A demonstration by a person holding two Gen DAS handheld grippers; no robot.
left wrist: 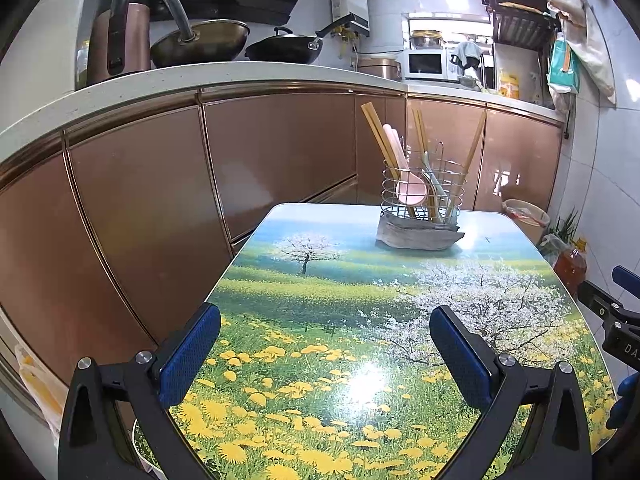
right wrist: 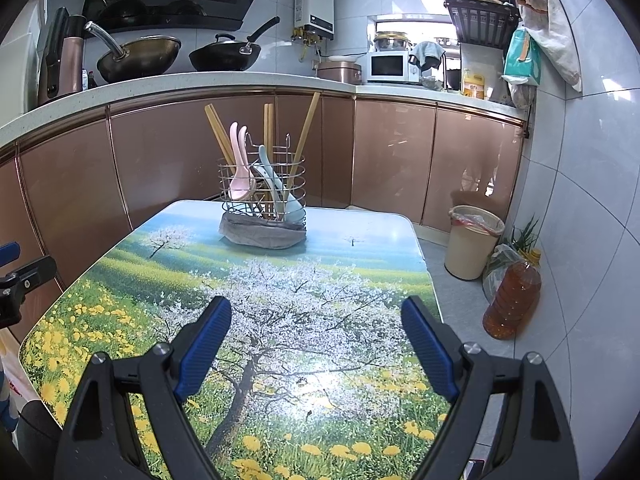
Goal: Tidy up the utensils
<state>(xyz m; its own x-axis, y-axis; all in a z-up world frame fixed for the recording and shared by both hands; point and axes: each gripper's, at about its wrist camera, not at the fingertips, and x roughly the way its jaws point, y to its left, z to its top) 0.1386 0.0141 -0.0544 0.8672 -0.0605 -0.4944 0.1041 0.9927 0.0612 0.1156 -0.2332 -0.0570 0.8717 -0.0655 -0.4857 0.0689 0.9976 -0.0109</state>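
Fingers of the left gripper [left wrist: 325,354] and right gripper [right wrist: 316,346] are spread apart, holding nothing, above the worktop [right wrist: 120,280]. At its far end a wire holder [right wrist: 262,196] sits on a grey cloth [right wrist: 262,238], chopsticks [right wrist: 308,128] and pink spoons [right wrist: 239,160] standing upright, handles up.

I see the utensil holder [left wrist: 422,192] upper right on the table [left wrist: 320,340], spoons [left wrist: 410,188] and chopsticks [left wrist: 380,136] inside, cloth [left wrist: 418,234] beneath.
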